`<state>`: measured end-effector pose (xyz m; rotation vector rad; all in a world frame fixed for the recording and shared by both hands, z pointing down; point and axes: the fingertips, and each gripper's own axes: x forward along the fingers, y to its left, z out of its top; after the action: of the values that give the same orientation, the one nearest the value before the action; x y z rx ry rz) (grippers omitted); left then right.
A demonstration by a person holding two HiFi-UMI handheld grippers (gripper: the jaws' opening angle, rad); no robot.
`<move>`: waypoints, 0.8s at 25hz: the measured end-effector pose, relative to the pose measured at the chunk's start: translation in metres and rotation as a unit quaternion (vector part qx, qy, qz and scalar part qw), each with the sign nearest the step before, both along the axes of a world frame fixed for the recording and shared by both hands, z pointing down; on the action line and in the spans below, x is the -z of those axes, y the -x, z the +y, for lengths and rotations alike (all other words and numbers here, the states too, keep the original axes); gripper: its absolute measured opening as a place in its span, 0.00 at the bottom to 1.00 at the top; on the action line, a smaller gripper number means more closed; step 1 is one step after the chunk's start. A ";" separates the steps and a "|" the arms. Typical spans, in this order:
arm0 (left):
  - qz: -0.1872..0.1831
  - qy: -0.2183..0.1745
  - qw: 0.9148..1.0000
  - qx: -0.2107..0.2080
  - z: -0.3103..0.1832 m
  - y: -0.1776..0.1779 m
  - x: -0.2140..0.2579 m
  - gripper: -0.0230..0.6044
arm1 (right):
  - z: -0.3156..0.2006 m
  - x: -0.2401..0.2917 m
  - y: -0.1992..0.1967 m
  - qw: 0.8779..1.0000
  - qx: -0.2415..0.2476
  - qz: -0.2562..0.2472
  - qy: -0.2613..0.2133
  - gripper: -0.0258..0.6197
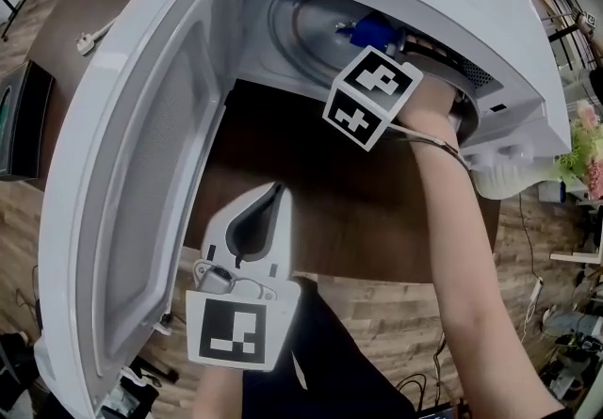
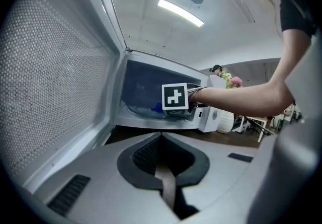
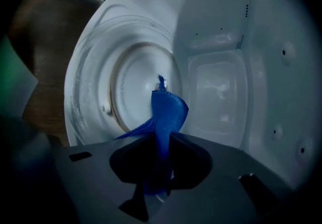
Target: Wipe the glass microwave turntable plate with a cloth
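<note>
- Off to the left, the microwave door (image 1: 141,182) stands swung wide, leaving the cavity open toward the person.
- Just right of it, the left gripper (image 1: 274,191) hangs outside over the brown table (image 1: 320,210). Its jaws are pressed together on nothing, and it is well apart from the work.
- Further right, the right gripper (image 3: 161,143) reaches into the cavity, jaws pinched on a blue cloth (image 3: 168,109) whose free end stands out ahead of them.
- The glass turntable plate (image 3: 95,67) lies on the cavity floor, straight ahead of those jaws and spreading to their left. I'd judge the right hand the only one placed to wipe, by pushing the cloth forward onto the glass.
- Only the right gripper view shows the whole plate and the grip. In the head view, the marker cube (image 1: 372,97) hides most of it. Neither view settles whether cloth meets glass.
</note>
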<state>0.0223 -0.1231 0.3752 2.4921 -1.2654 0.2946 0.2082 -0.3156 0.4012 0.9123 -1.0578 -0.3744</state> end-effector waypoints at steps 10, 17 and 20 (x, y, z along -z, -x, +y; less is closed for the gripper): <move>-0.001 -0.007 1.000 -0.007 0.005 0.000 0.007 0.04 | -0.004 -0.002 -0.015 0.998 -0.055 -0.002 0.022 0.12; -0.003 -0.007 1.000 -0.009 0.009 -0.001 0.008 0.04 | 0.003 0.002 -0.010 0.999 -0.033 0.009 0.013 0.12; -0.006 -0.006 1.000 -0.010 0.013 -0.003 0.010 0.04 | 0.012 -0.001 -0.007 0.999 -0.029 -0.010 0.014 0.13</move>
<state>0.0256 -0.1101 0.3652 2.5192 -1.2506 0.3093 0.2148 -0.3034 0.4025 0.9215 -1.0501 -0.3032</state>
